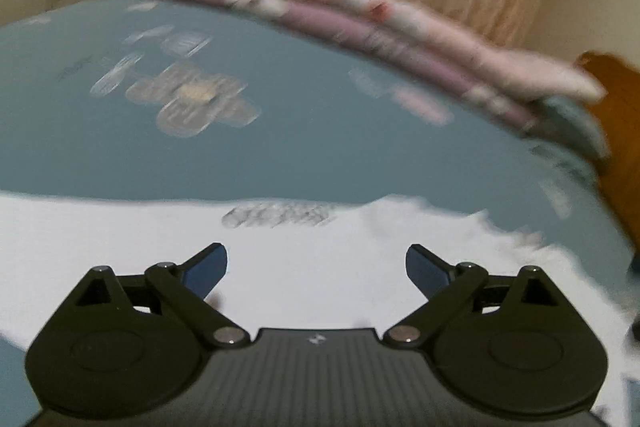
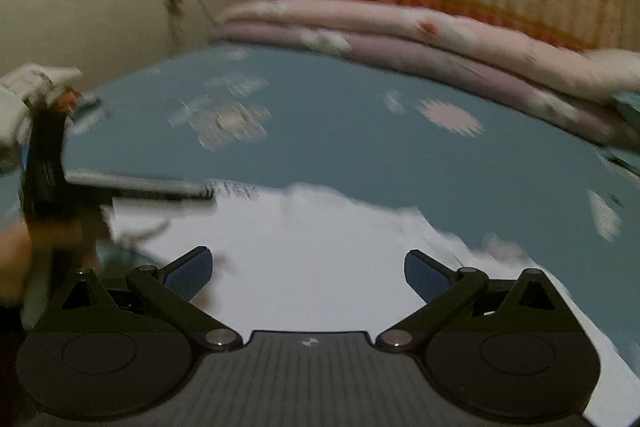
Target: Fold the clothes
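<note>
A bedroom: a blue flower-printed bedsheet covers the bed. Both the left gripper and right gripper hover with jaws apart and empty over the white cloth garment lying near. It looks light, limp; its far right edge seems graspable.

Both views smear with motion, so we cannot read the grey print on the white garment, whose near part hides under the left gripper; in the right wrist view a dark blurred shape at the left edge stays unidentifiable
</note>
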### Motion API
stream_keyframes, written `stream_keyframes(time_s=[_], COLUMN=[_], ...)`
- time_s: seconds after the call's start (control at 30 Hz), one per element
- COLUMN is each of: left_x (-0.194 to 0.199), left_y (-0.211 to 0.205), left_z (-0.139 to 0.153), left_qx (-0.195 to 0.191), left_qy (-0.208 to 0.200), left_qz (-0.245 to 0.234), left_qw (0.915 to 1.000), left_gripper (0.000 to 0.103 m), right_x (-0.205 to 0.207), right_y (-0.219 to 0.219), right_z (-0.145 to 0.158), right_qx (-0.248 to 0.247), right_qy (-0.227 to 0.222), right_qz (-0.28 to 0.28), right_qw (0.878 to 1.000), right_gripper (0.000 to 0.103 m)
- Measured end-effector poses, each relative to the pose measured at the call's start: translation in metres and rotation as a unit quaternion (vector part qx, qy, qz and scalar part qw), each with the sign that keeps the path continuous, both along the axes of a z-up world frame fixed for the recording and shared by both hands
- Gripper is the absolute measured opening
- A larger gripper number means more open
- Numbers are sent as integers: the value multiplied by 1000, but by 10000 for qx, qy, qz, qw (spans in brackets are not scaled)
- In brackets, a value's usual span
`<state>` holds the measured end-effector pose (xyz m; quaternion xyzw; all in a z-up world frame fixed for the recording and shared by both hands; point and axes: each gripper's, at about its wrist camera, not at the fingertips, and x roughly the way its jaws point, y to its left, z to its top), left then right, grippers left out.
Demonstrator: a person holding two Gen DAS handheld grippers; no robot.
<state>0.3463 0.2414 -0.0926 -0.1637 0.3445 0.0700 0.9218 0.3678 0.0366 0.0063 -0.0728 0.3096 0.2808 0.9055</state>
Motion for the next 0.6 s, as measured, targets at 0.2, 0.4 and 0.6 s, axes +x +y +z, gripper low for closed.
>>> stream_keyframes(time_s=[0.2, 0.4, 0.6], left_x=[-12, -10, -10], left_y=[46, 55, 56], left_z=[-11, -18, -16], left_qx=[-482, -353, -406], left_qy=[-94, -24, -72], left_qz=[688, 747, 591], left_qw=[9964, 9966, 9974], left_gripper=[97, 97, 97], right_x=[77, 124, 141], right_y=[47, 90, 106], right_z=[-40, -89, -120], right_qx=[507, 533, 24], right_qy=[517, 983, 802], right_qz=[774, 904, 764], right_qw=[9944, 9896, 9938], right_gripper=[103, 103, 103])
